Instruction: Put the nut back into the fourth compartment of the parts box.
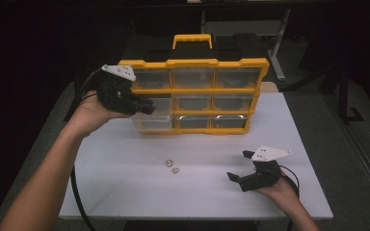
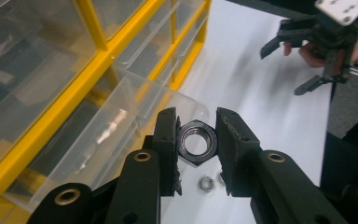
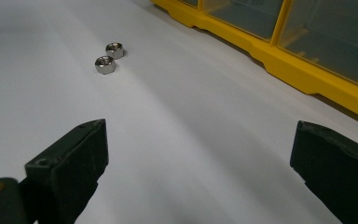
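A steel hex nut (image 2: 196,142) is pinched between the jaws of my left gripper (image 2: 196,136). That left gripper (image 1: 147,105) is raised at the left side of a yellow drawer organizer (image 1: 192,63), just over a clear drawer (image 1: 155,117) that is pulled out. In the left gripper view the nut hangs beyond the open drawer's (image 2: 121,126) front corner. Two more nuts (image 1: 172,166) lie together on the white table. My right gripper (image 1: 239,165) rests low at the front right, open and holding nothing; the two nuts (image 3: 110,58) lie ahead of it (image 3: 200,154) to the left.
The organizer has several clear drawers in a yellow frame (image 3: 307,74) and a yellow handle (image 1: 192,39) on top. It stands at the back of the white table (image 1: 125,192). A black cable (image 1: 77,192) hangs off the front left edge.
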`<move>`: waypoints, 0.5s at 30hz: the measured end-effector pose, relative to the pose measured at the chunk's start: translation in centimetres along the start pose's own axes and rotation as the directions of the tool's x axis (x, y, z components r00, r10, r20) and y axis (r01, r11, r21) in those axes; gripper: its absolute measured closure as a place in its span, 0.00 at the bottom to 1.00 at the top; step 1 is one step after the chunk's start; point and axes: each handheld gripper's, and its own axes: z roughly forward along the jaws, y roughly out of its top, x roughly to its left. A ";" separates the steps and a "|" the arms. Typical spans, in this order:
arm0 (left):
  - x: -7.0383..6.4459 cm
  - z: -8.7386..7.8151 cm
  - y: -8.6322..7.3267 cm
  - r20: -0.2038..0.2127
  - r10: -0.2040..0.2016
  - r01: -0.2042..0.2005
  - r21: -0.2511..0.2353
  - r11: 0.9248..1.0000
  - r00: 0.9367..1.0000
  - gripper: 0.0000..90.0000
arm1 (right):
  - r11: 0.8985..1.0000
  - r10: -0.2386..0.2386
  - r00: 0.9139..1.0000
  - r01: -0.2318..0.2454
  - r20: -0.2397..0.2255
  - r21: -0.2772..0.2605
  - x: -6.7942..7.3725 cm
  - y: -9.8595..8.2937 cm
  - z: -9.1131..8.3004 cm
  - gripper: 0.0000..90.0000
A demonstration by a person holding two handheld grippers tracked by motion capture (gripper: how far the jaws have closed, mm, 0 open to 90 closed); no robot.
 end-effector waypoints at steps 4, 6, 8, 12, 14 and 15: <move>0.6 0.8 -0.1 -0.041 -0.006 0.006 0.016 1.000 0.999 0.78 | 1.000 -0.001 1.000 0.001 -0.001 0.001 0.0 0.0 0.0 0.04; 1.0 1.0 -0.2 -0.053 -0.006 0.007 0.027 1.000 0.999 0.78 | 1.000 0.000 1.000 0.000 -0.001 -0.001 0.0 0.0 0.0 0.04; 1.3 1.4 -0.3 -0.060 -0.026 0.027 0.022 0.999 0.998 0.78 | 1.000 -0.001 1.000 0.001 -0.002 0.000 0.0 0.0 0.0 0.04; 1.9 2.0 -0.5 -0.075 -0.035 0.038 0.041 0.998 0.997 0.78 | 1.000 0.001 1.000 -0.001 -0.002 0.000 0.0 0.0 0.0 0.04; 2.1 2.2 -0.5 -0.078 -0.039 0.043 0.044 0.998 0.996 0.78 | 1.000 -0.001 1.000 0.001 -0.002 0.001 0.0 0.0 0.0 0.04; 2.1 2.3 -0.5 -0.077 -0.048 0.052 0.040 0.998 0.996 0.78 | 1.000 -0.002 1.000 0.002 -0.003 0.002 0.0 0.0 0.0 0.04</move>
